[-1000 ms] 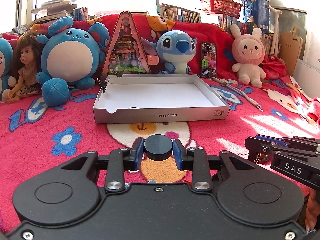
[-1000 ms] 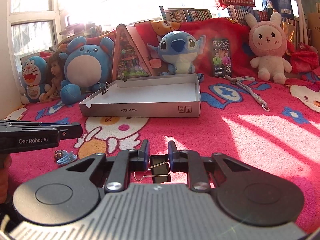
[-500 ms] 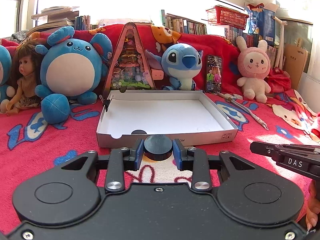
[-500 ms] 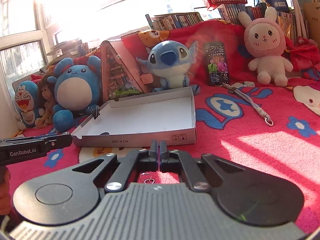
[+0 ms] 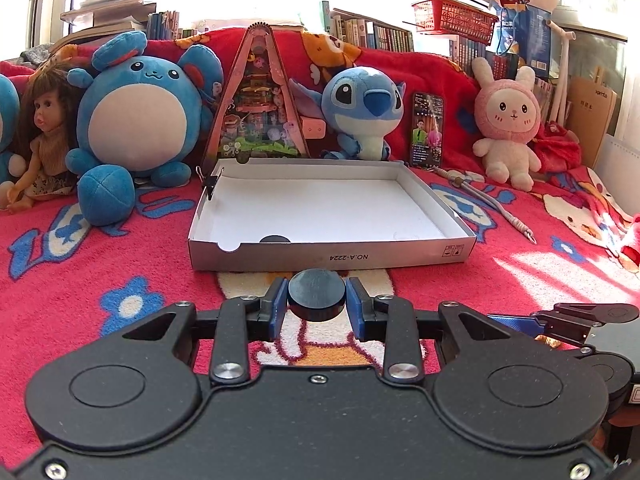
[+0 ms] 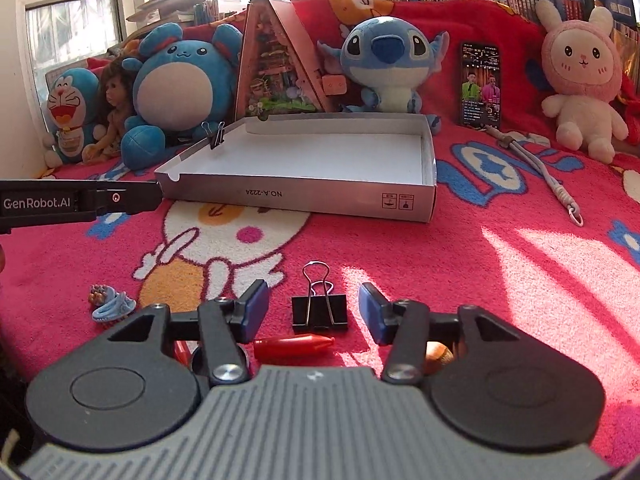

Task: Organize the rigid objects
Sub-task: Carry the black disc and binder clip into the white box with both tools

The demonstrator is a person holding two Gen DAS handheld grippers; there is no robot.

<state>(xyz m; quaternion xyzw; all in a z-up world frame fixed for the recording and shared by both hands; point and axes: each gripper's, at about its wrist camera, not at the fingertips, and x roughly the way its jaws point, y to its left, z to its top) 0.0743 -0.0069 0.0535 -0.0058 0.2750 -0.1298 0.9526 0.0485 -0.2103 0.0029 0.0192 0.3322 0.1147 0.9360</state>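
Observation:
My left gripper [image 5: 317, 300] is shut on a black round disc [image 5: 317, 294], held just in front of the near wall of the shallow white cardboard box [image 5: 332, 258]. A second black disc [image 5: 274, 239] lies inside the box by that wall. A black binder clip [image 5: 210, 182] is clamped on the box's left rim. In the right wrist view my right gripper [image 6: 313, 300] is opening. Another black binder clip [image 6: 319, 312] lies on the red blanket between its blue fingers [image 6: 256, 308], and neither pad touches it. The box [image 6: 300, 196] sits beyond it.
A red pen-like piece [image 6: 294, 346], a brown nut-like thing [image 6: 438, 354] and a blue hair tie [image 6: 112, 308] lie near the right gripper. Plush toys [image 5: 144, 120], a doll, a triangular display and a phone [image 5: 428, 130] line the back. A grey cord [image 6: 556, 176] lies to the right.
The right gripper let go of the binder clip, which now lies on the blanket between its parted fingers. The left gripper, still holding the disc, has edged closer to the box.

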